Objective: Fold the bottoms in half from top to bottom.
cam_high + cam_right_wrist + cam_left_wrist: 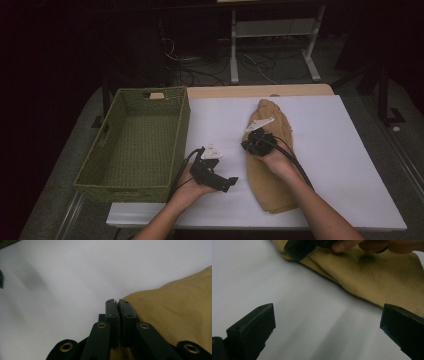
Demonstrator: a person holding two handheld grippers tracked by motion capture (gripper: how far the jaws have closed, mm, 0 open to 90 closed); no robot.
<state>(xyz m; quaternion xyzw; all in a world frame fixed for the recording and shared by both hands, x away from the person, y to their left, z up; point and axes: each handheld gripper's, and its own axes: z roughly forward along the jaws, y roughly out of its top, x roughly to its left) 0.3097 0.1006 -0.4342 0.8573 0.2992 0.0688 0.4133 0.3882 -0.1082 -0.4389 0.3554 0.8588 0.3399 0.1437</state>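
Here my right gripper [117, 301] has its jaws pressed together at the left edge of the tan cloth [270, 155], which lies centre-right on the white table [350, 165]; whether fabric is pinched I cannot tell. My left gripper [327, 322] stands wide apart over bare table, holding nothing.

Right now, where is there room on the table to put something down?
The white table is bare right of the yellow cloth, and also between the cloth and the green basket farther back. The basket holds nothing. It is crowded near the front, where the left gripper and right gripper work by the cloth.
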